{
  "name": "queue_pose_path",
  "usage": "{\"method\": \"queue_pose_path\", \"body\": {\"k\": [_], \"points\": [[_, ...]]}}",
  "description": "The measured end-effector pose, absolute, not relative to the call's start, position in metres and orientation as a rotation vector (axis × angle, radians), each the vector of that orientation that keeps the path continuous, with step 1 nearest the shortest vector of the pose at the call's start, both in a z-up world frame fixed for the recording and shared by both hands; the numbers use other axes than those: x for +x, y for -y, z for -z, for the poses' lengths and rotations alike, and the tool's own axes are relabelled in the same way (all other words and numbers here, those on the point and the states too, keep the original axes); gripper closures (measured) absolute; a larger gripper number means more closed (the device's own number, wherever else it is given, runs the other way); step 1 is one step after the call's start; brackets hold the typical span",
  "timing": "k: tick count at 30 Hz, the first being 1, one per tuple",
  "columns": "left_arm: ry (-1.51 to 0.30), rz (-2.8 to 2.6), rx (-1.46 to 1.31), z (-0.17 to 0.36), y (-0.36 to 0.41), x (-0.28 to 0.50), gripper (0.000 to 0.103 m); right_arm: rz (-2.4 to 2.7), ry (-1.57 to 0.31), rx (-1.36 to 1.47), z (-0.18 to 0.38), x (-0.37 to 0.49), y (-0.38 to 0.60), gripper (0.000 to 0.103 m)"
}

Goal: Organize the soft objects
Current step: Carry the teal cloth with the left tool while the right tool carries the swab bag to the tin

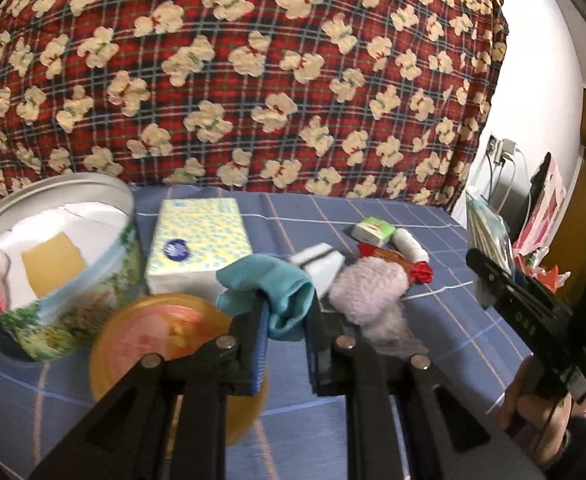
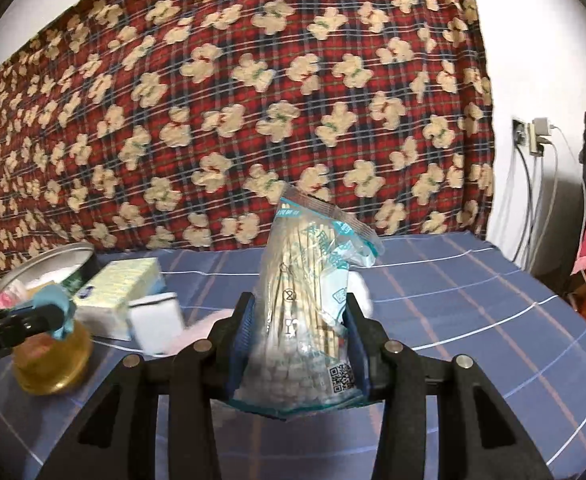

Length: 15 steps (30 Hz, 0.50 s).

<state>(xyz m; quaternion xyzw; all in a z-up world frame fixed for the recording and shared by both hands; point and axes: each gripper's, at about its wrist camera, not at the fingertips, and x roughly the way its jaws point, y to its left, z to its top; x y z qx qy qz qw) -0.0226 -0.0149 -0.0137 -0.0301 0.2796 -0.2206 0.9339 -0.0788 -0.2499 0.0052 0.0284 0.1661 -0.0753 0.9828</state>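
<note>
Two loads in hand above the bed (image 1: 433, 312). Far left: round tin (image 1: 93, 200) with floral wall, open-topped, paper and pink-white cloth already inside. Beside it to the right, tissue pack (image 1: 199, 240); in front of both, an amber lid or dish (image 1: 161, 340), blurred. Left tongs (image 1: 287, 312) clenched on a teal sock (image 1: 289, 296), bunched and draped over the pads, hanging just right of the tin and above the amber piece. Further right on the bed, loose things waiting: white-and-black folded piece (image 1: 317, 260), fluffy lilac item (image 1: 367, 288), red-and-brown scrap (image 1: 409, 268), small green-white packet (image 1: 373, 230), white roll (image 1: 411, 245). Far right, right tongs (image 2: 299, 344) grasping a clear bag of cotton swabs (image 2: 309, 304), long axis upright, swab tips down between the pads, bag top leaning slightly right. Probably carrying both toward the tin: tin lying left and slightly forward of the left tongs, much nearer that hand than the right, so sock likely first, with only a short leftward travel over the rim. Risk of the trailing sock end catching on that rim.
</note>
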Motion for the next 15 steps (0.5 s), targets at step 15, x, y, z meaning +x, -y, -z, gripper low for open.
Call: {"method": "queue_pose_path", "body": {"k": [15], "points": [[-0.481,0.307,-0.025,-0.010,-0.068,0.011,0.089,-0.056,-0.280,0.020,-0.025,-0.057,0.124,0.057]]}}
